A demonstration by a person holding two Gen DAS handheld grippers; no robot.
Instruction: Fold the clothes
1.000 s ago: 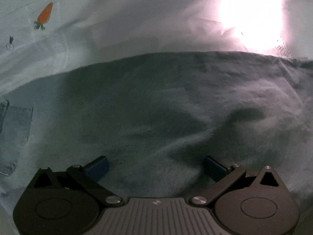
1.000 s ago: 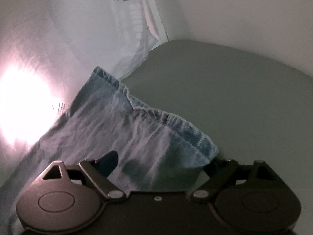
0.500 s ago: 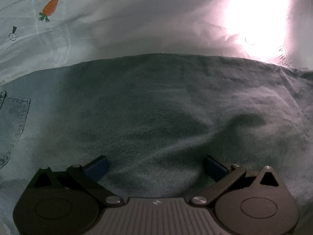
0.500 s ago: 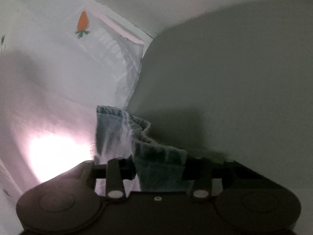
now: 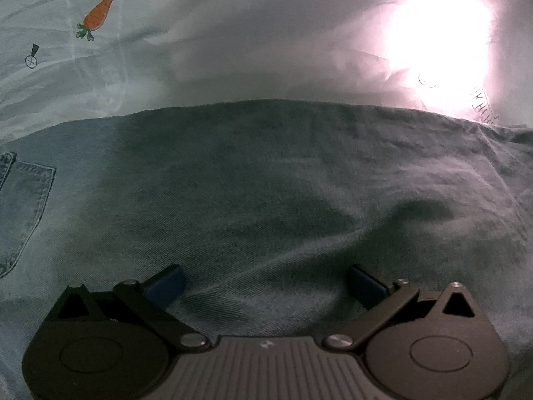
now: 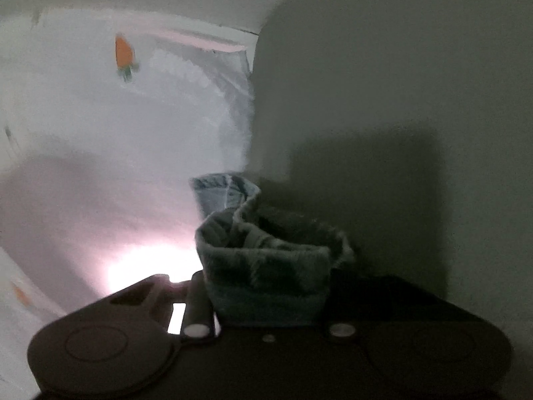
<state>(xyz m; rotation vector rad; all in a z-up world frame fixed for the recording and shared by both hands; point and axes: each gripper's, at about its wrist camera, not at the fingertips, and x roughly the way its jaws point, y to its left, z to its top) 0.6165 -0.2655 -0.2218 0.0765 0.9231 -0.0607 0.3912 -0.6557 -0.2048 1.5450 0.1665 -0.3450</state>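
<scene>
My left gripper (image 5: pixel 265 283) was released, fingers spread over the jeans (image 5: pixel 266 183). My right gripper (image 6: pixel 266 300) was grasping a bunched jeans edge (image 6: pixel 266 260) between its fingers.

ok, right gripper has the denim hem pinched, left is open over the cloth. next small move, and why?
Probably carry the right gripper across with the bunched denim hem to lay the fold. The left gripper sits open over the flat denim, so it is not gripping.
</scene>
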